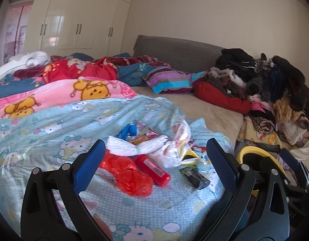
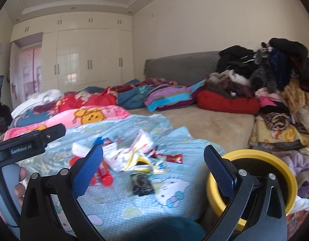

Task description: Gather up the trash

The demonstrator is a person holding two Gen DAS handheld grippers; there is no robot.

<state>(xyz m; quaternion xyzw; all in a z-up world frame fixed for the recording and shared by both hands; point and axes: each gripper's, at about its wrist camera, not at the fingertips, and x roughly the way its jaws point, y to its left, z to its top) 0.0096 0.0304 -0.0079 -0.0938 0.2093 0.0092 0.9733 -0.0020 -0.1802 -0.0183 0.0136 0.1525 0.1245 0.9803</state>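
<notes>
Trash lies on the light blue Hello Kitty sheet [image 1: 54,132]: a red plastic bag [image 1: 128,176], a red tube [image 1: 152,169], a white yarn bundle [image 1: 134,146], a blue scrap [image 1: 128,130], a crumpled white wrapper [image 1: 176,148] and a dark packet [image 1: 194,176]. My left gripper [image 1: 154,158] is open and empty, just short of the pile. My right gripper [image 2: 153,160] is open and empty, nearer the dark packet [image 2: 142,184] and the wrappers [image 2: 138,154]. The yellow bin [image 2: 283,170] stands at the right, also in the left wrist view [image 1: 253,150].
Blankets with cartoon prints [image 1: 60,94] are piled at the left of the bed. A striped pillow [image 1: 170,80] and a red cushion [image 1: 220,98] lie by the grey headboard [image 1: 174,48]. A heap of clothes [image 1: 275,92] fills the right. Wardrobes [image 1: 80,20] line the far wall.
</notes>
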